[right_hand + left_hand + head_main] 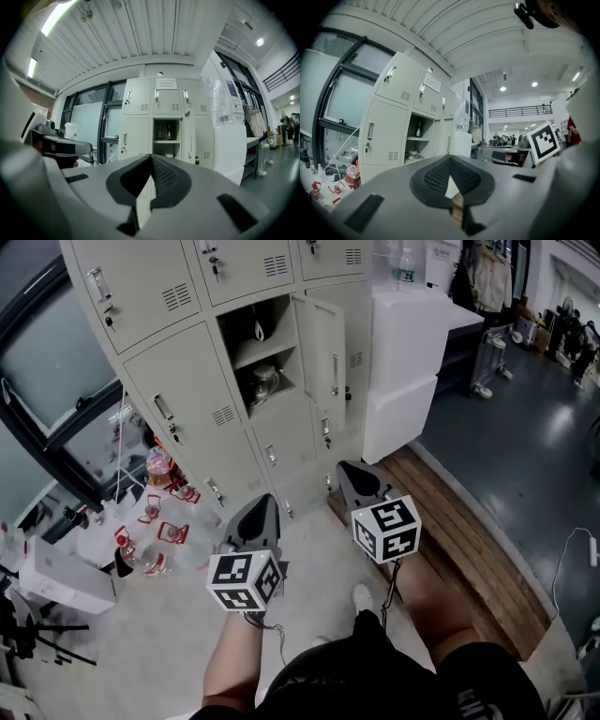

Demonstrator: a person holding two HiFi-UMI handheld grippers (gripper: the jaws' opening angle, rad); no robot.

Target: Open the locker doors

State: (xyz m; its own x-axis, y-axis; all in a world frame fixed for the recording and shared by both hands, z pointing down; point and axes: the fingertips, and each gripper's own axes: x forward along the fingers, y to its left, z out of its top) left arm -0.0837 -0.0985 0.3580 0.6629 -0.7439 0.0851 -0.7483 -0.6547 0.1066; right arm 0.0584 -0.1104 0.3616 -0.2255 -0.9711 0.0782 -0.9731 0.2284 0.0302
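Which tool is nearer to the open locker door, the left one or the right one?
Right. The right tool is almost straight in front of the open locker door, not touching it; the left tool is farther back, off to its left.

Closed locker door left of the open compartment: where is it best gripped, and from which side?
Take the vertical handle near the left edge of the closed locker door, coming straight at its front. The neighbouring open door hangs from its right side, so this one probably hinges right too and pulls easiest at the left.
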